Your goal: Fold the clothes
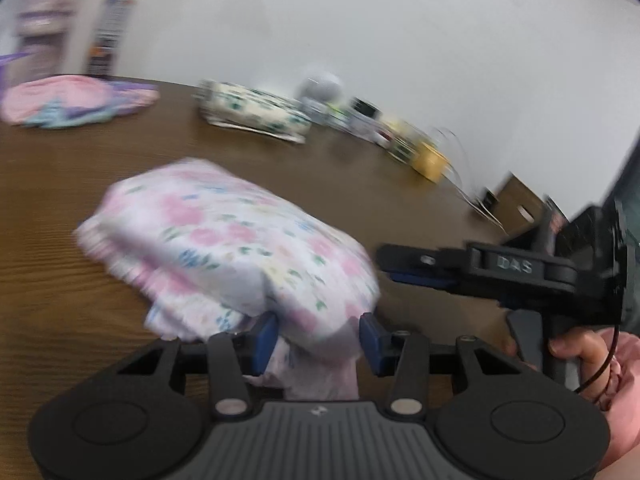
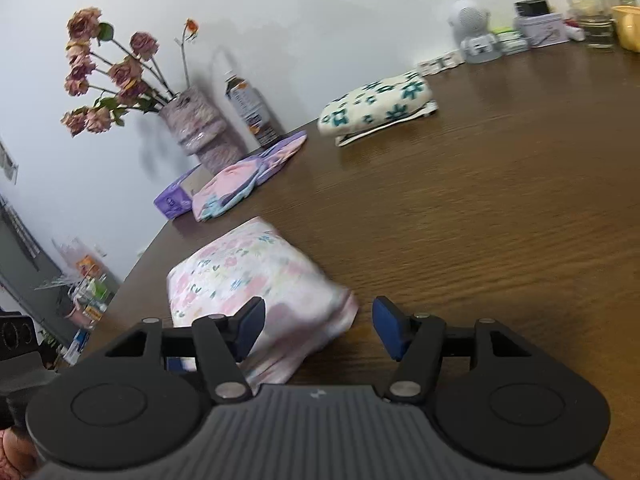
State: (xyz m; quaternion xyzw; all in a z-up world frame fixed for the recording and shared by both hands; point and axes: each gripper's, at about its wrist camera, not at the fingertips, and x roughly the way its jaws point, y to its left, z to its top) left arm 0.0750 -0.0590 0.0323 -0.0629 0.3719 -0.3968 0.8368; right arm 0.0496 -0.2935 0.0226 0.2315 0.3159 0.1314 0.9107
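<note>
On the table, both grippers' jaws stand apart around the floral garment, neither visibly clamping it.

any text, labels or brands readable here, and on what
"DAS": raised letters on the black body of the right gripper, left wrist view.
Bottle label: print too small to read.
Purple pack: mark unreadable.
Tin by the wall: unreadable.

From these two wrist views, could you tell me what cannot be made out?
- Left wrist view: motion blur smears the floral garment; whether the left gripper pinches it is unclear.
- Same view: clutter by the wall is unreadable.
- Right wrist view: the garment's near edge hides behind the right gripper.
</note>
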